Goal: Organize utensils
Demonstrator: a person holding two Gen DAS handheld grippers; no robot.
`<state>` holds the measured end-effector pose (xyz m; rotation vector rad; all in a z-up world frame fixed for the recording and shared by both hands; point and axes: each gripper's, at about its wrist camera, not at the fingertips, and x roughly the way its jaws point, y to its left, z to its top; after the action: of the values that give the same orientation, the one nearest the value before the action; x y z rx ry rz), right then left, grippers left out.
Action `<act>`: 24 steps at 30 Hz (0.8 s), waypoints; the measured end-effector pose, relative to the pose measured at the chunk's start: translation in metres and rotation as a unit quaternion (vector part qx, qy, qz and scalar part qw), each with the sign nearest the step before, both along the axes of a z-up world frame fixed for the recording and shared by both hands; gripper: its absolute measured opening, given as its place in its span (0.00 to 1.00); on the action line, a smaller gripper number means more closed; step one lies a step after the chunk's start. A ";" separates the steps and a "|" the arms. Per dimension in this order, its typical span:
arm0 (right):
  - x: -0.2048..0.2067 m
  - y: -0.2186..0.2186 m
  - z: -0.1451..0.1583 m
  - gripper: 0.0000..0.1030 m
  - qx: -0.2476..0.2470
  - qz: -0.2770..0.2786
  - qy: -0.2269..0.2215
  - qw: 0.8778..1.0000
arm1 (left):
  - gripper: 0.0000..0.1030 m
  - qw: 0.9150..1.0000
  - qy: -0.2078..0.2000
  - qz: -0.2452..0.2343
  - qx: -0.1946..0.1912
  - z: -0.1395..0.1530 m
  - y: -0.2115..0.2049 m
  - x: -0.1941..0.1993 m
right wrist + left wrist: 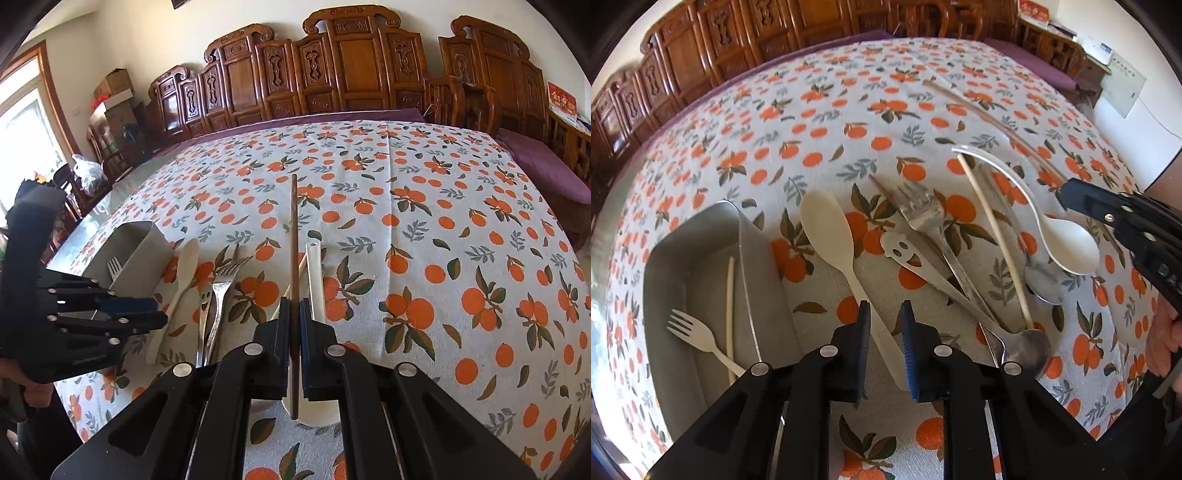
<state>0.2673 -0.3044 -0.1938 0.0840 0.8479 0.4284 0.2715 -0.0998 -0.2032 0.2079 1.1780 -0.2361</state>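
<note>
My left gripper (884, 314) is open, its jaws on either side of the handle of a cream plastic spoon (827, 225) on the orange-print tablecloth. To its left a metal tray (701, 236) holds a white plastic fork (692, 332) and a pale chopstick (730, 295). Right of the cream spoon lie a smiley-face metal spoon (905, 254), a metal fork (919, 210), a light wooden chopstick (993, 236), a white ceramic spoon (1067, 247) and a metal spoon (1027, 343). My right gripper (294, 306) is shut on a brown chopstick (293, 229) that points forward above the ceramic spoon (314, 280).
Carved wooden chairs (354, 70) line the far table edge. The left gripper shows in the right wrist view (110, 314), next to the tray (136, 247). A purple cushion (546, 170) lies at the right. Bare tablecloth (443, 221) stretches to the right and far side.
</note>
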 end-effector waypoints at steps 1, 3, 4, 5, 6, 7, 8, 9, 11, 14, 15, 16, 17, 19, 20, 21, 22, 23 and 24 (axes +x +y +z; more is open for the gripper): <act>-0.001 0.000 0.001 0.06 0.002 0.001 -0.001 1.000 | 0.15 1.000 0.005 0.003 0.005 -0.002 0.000 0.002; -0.001 0.000 0.001 0.06 0.003 0.002 -0.002 1.000 | 0.15 1.000 0.012 0.007 0.010 -0.005 0.000 0.005; -0.002 0.000 0.002 0.06 0.004 0.003 -0.002 1.000 | 0.15 1.000 0.017 0.010 0.013 -0.006 0.000 0.006; -0.003 0.000 0.002 0.06 0.005 0.003 -0.003 1.000 | 0.15 1.000 0.021 0.013 0.015 -0.008 0.000 0.007; -0.003 0.000 0.003 0.06 0.006 0.003 -0.003 1.000 | 0.15 0.999 0.026 0.014 0.016 -0.010 0.000 0.008; -0.003 0.000 0.003 0.06 0.007 0.003 -0.003 1.000 | 0.15 0.999 0.029 0.014 0.017 -0.011 0.000 0.008; -0.004 0.000 0.004 0.06 0.007 0.003 -0.004 1.000 | 0.15 0.999 0.034 0.013 0.018 -0.013 -0.001 0.008; -0.004 -0.001 0.004 0.06 0.008 0.003 -0.004 1.000 | 0.15 0.999 0.037 0.013 0.021 -0.015 -0.001 0.008; -0.004 -0.001 0.004 0.06 0.009 0.003 -0.003 1.000 | 0.15 0.999 0.042 0.013 0.024 -0.019 -0.003 0.010; -0.004 -0.002 0.004 0.06 0.018 0.003 0.000 1.000 | 0.15 0.999 0.042 0.015 0.023 -0.018 -0.003 0.010; -0.004 -0.003 0.005 0.06 0.020 0.003 0.000 1.000 | 0.15 0.999 0.042 0.014 0.024 -0.018 -0.003 0.011; -0.004 -0.003 0.005 0.06 0.021 0.002 0.000 1.000 | 0.15 0.999 0.041 0.013 0.024 -0.017 -0.003 0.010; -0.005 -0.003 0.006 0.06 0.022 0.002 0.000 1.000 | 0.14 0.999 0.041 0.011 0.023 -0.017 -0.003 0.009; -0.005 -0.003 0.007 0.06 0.022 0.002 0.000 1.000 | 0.04 0.999 0.039 0.010 0.023 -0.017 -0.004 0.007; -0.005 -0.003 0.007 0.06 0.023 0.002 -0.001 1.000 | 0.03 0.999 0.036 0.008 0.023 -0.017 -0.003 0.004; -0.006 -0.002 0.008 0.06 0.023 0.002 -0.001 1.000 | 0.03 0.999 0.033 0.008 0.024 -0.016 -0.003 0.002; -0.006 -0.002 0.008 0.06 0.024 0.002 -0.001 1.000 | 0.03 0.999 0.031 0.006 0.022 -0.016 -0.003 0.000; -0.007 -0.001 0.008 0.06 0.024 0.003 -0.001 1.000 | 0.03 0.999 0.030 0.005 0.021 -0.016 -0.003 -0.001; -0.009 0.001 0.008 0.06 0.023 0.003 -0.001 1.000 | 0.03 0.999 0.027 0.006 0.020 -0.015 -0.002 -0.003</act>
<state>0.2588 -0.3036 -0.1860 0.1225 0.8375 0.4542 0.2684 -0.1023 -0.2184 0.2309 1.2379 -0.2097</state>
